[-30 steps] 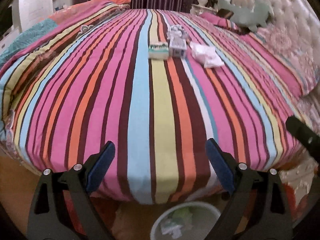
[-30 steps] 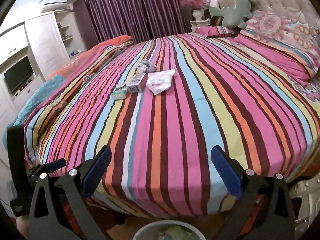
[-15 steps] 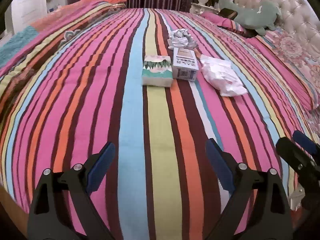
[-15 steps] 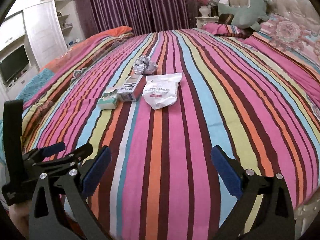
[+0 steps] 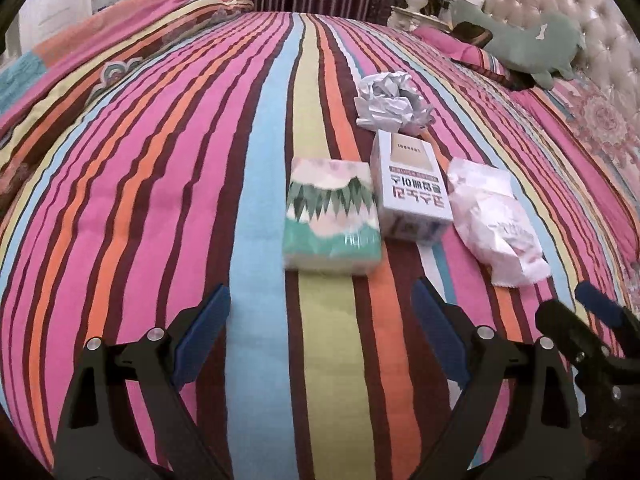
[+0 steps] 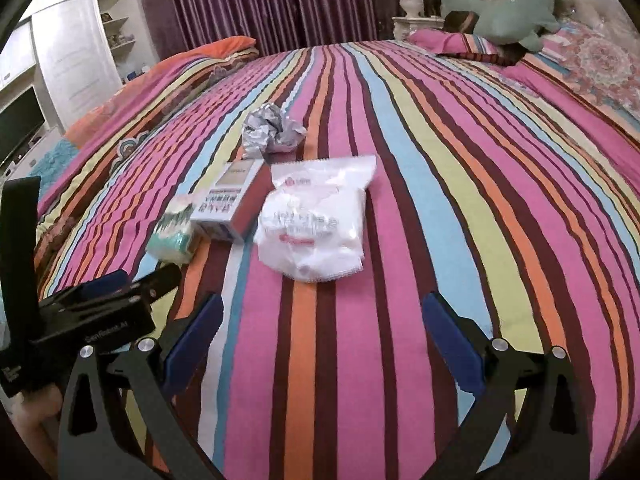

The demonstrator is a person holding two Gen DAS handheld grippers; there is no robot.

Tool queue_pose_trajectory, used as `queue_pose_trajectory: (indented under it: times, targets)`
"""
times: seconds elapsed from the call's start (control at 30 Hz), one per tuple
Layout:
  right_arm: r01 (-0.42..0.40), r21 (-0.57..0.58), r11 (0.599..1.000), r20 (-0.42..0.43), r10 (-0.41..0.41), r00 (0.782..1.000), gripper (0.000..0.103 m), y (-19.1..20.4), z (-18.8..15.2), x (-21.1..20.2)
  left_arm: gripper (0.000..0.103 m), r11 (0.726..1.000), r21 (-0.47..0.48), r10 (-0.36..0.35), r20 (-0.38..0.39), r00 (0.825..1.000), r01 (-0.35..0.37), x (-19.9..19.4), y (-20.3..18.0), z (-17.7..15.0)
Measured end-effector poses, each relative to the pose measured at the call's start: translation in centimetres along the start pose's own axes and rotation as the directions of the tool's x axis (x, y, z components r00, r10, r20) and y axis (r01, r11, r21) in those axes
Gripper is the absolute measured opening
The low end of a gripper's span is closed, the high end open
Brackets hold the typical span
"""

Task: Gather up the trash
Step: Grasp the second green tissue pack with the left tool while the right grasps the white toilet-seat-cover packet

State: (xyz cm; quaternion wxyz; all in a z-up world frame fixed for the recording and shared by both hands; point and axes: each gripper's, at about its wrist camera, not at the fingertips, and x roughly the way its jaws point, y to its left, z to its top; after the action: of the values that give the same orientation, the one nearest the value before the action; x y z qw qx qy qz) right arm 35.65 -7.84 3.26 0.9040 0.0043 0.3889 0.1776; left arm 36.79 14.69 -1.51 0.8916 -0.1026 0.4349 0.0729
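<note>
While both stand wide and empty, left hand-held gripper [image 5: 320, 320], right hand-held gripper [image 6: 322, 320]; white box [image 5: 410, 190], print unreadable.

Pretty loud bedroom tbh: a big bed [image 6: 460, 184] covered in a striped spread of pink, orange, blue, yellow and maroon, with a cream tufted headboard [image 5: 600, 36] at the far right and a green plush toy [image 5: 532, 42] lying near it. Dark purple curtains [image 6: 272, 4] hang across the back wall, fully drawn, with a small white nightstand [image 6: 416, 26] beside the headboard. Off to the left there's a white wardrobe [image 6: 76, 60] with open shelves and a dark TV screen [image 6: 18, 122].
</note>
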Motion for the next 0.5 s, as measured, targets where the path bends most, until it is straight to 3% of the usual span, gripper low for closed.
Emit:
queue_pose_trajectory:
  times: [0.5]
  targets:
    - [0.035,-0.044,0.998,-0.026,-0.037,0.999,0.095,1.4,3.4,4.7,0.089,0.999,0.009,0.042,-0.001,0.999,-0.042,2.5,1.9,2.8]
